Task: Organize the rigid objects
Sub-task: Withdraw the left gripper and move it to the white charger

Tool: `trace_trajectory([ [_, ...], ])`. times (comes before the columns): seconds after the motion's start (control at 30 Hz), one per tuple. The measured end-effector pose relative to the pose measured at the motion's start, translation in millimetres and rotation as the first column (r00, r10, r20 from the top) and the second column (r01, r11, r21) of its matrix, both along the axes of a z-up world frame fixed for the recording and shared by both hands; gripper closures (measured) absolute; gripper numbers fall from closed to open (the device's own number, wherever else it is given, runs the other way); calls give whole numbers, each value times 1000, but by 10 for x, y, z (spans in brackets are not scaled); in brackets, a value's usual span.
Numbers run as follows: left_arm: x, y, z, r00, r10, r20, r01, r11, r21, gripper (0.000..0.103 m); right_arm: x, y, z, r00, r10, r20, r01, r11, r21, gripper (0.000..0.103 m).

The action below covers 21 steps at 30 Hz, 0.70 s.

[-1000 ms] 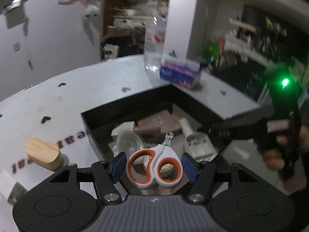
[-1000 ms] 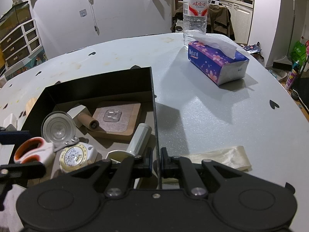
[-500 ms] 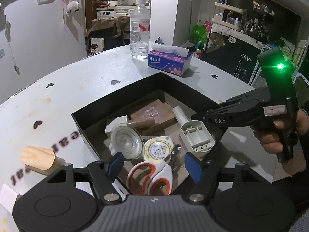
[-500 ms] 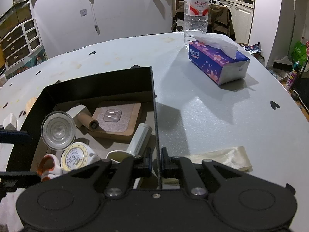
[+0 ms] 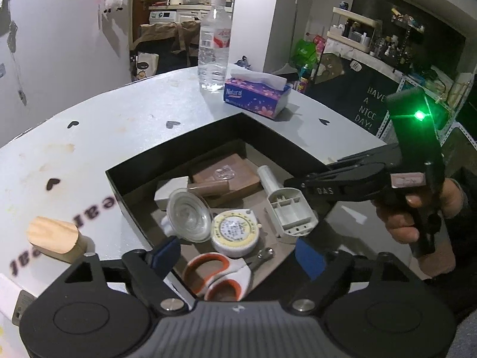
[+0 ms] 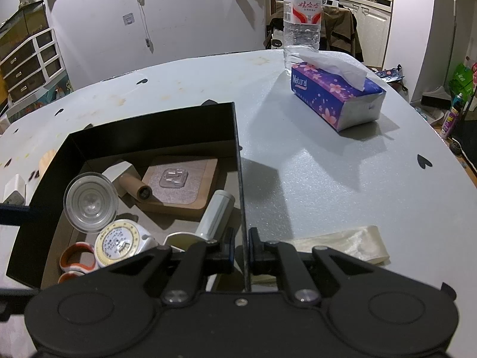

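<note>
Scissors (image 5: 219, 277) lay loose in the black box (image 5: 179, 152) between left gripper (image 5: 238, 258) jaws, which had just been opening wide. Right gripper (image 6: 240, 249) clamped narrow on the box wall. Grey table (image 6: 313, 164); tissue box (image 6: 334, 95), water bottle (image 6: 301, 18) beyond.

Both my wrist views are dim indoor shots with a cool, bluish cast. The white table (image 6: 313, 161) takes most of the light and looks grainy, while the inside of the black box (image 6: 149, 137) stays dark. Light seems to come from above and from the left of the frame: in my right view the tissue pack (image 6: 334, 101) throws a soft-edged shadow down and to the right. In my left view a green lamp (image 5: 419, 115) at the right edge flares with streaks. The fisheye bends the table rim and walls, and the corners go black. The printed letters at lower left of my left view smear out of focus.
</note>
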State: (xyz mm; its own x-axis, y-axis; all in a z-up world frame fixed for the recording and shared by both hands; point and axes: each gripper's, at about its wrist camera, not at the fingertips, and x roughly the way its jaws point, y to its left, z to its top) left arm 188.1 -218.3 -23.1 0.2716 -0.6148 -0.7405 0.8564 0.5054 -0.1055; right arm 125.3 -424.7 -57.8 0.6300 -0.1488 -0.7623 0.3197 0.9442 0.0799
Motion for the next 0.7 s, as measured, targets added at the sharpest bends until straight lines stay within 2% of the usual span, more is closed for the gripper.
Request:
trace_trajectory([
  [0.23, -63, 43, 27, 1000, -3, -8, 3, 1000, -21, 6, 2, 2, 0, 1000, 0, 0, 0, 1000, 1, 93],
  [0.7, -67, 302, 180, 995, 95, 15, -93, 992, -81, 0, 0, -2, 1, 1000, 0, 0, 0, 1000, 1, 94],
])
